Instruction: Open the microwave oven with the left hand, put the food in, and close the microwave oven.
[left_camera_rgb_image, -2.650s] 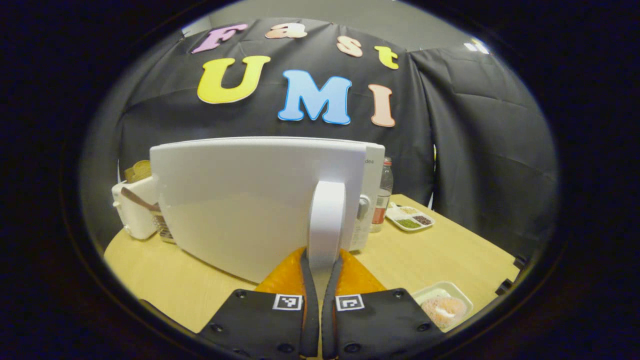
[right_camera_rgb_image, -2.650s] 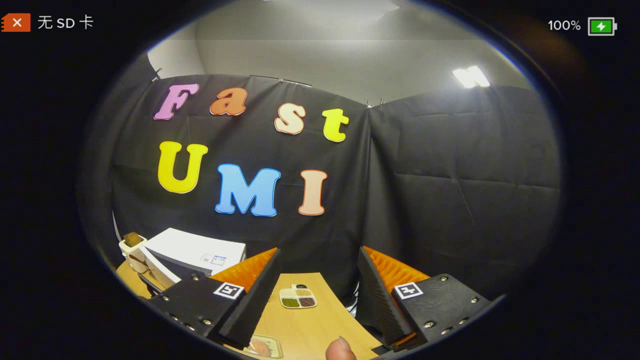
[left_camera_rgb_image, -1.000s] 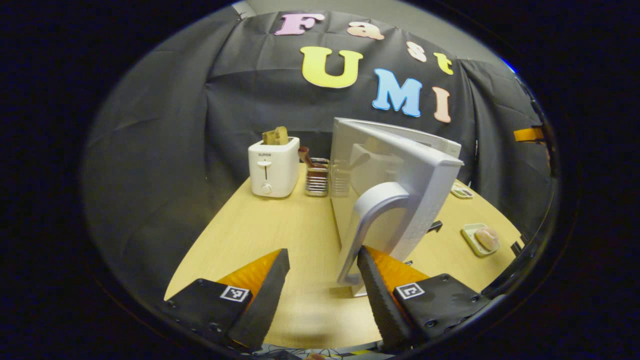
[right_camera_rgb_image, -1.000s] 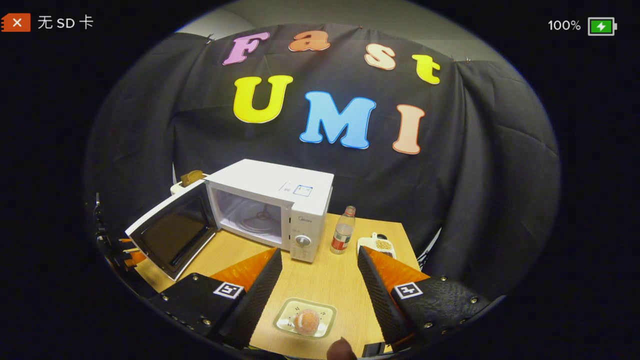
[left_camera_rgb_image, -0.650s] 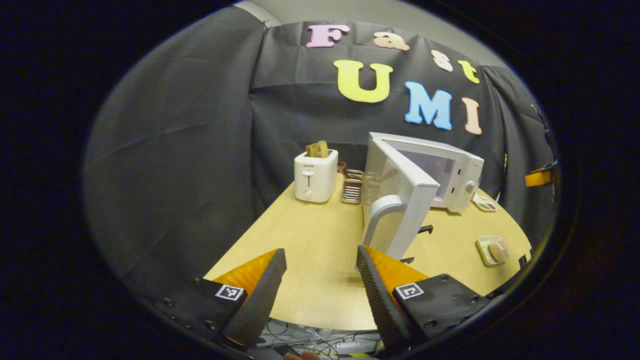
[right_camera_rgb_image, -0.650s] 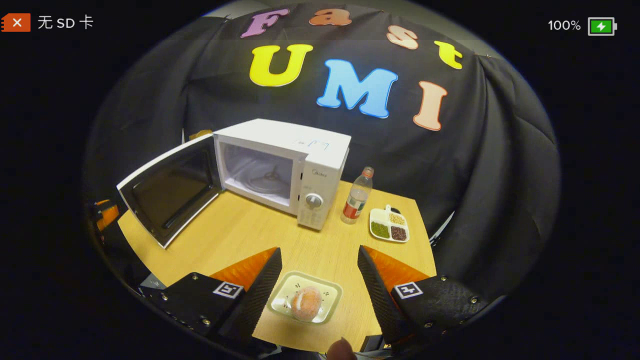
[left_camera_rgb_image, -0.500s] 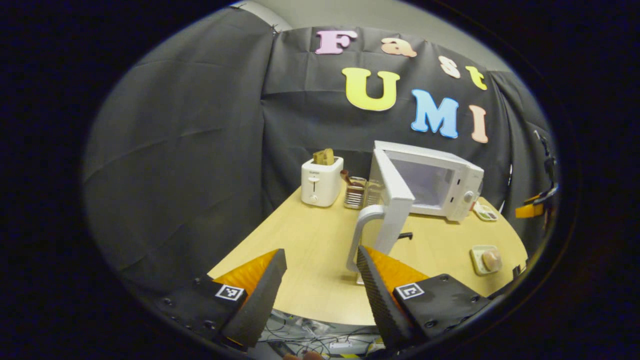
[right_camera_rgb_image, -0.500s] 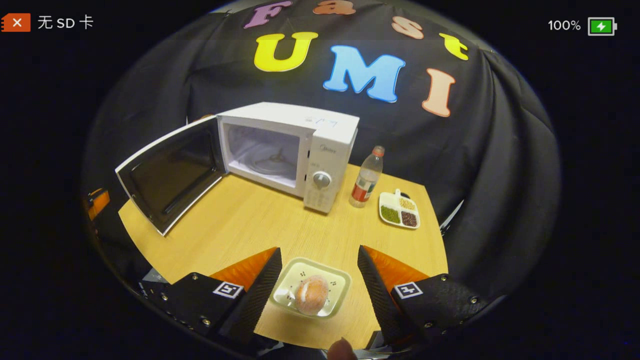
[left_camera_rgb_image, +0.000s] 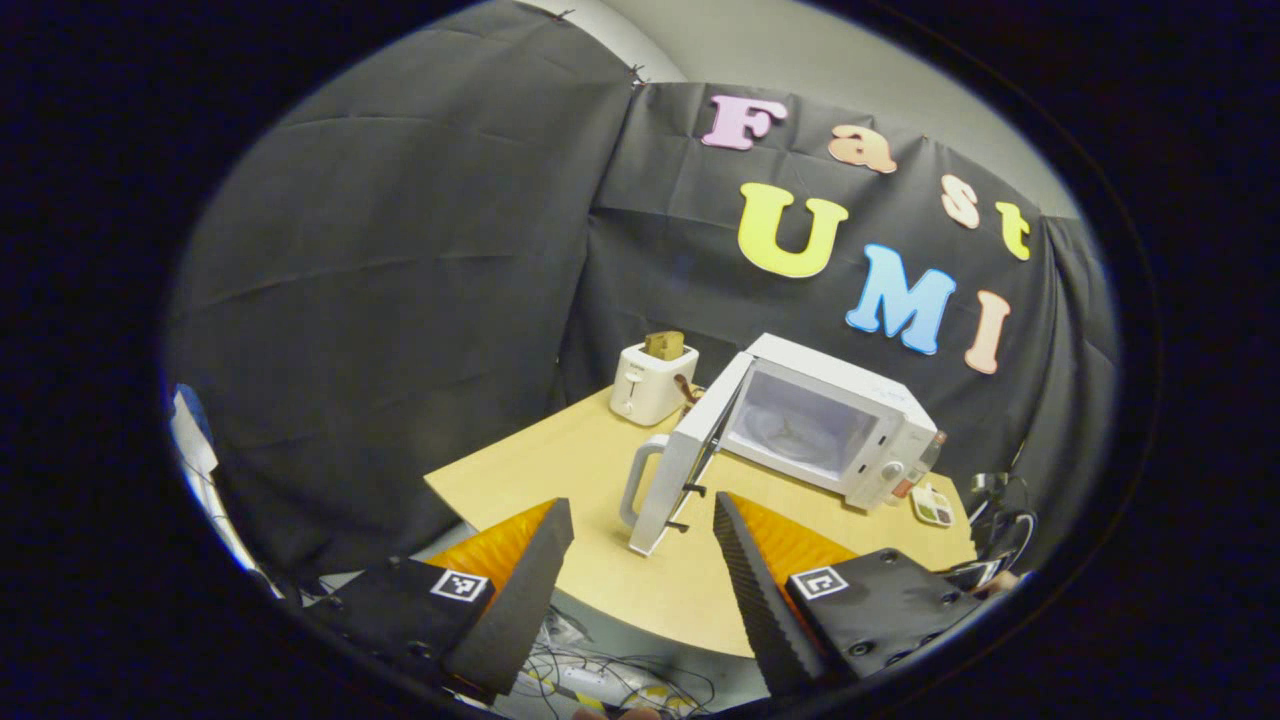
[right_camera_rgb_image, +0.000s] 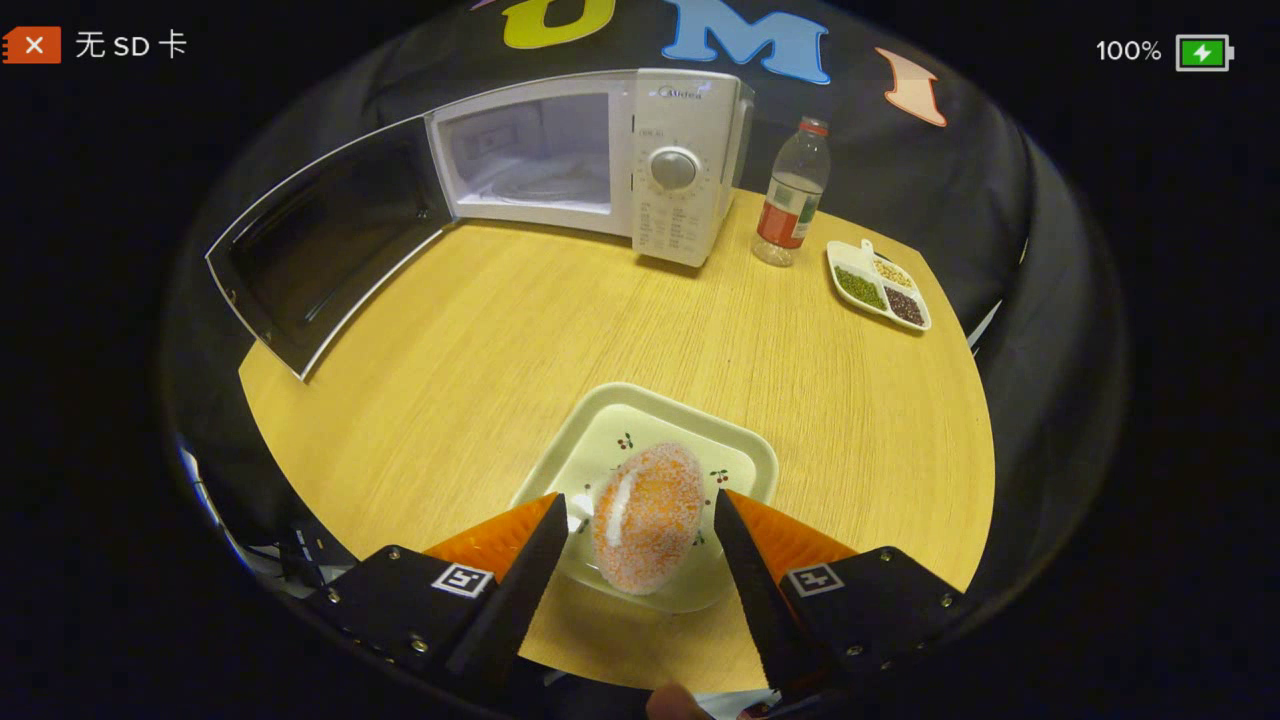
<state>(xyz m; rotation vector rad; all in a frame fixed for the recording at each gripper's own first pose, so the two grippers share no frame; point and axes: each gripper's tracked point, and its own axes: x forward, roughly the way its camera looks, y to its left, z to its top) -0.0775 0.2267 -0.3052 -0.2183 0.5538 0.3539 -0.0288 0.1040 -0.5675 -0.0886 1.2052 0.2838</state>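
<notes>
Right gripper view, and there's one brand to call: "Midea" in grey on the white microwave, printed at the top of its control panel, at 12 o'clock from the dial. Fine print under the dial, at 6 o'clock, too small to read; the bottle wrap, at 3 o'clock, the same

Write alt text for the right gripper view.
The open right hand-held gripper straddles an orange sugared bun on a pale rectangular plate. Beyond, on the round wooden table, a white microwave oven stands with its door swung open.
</notes>
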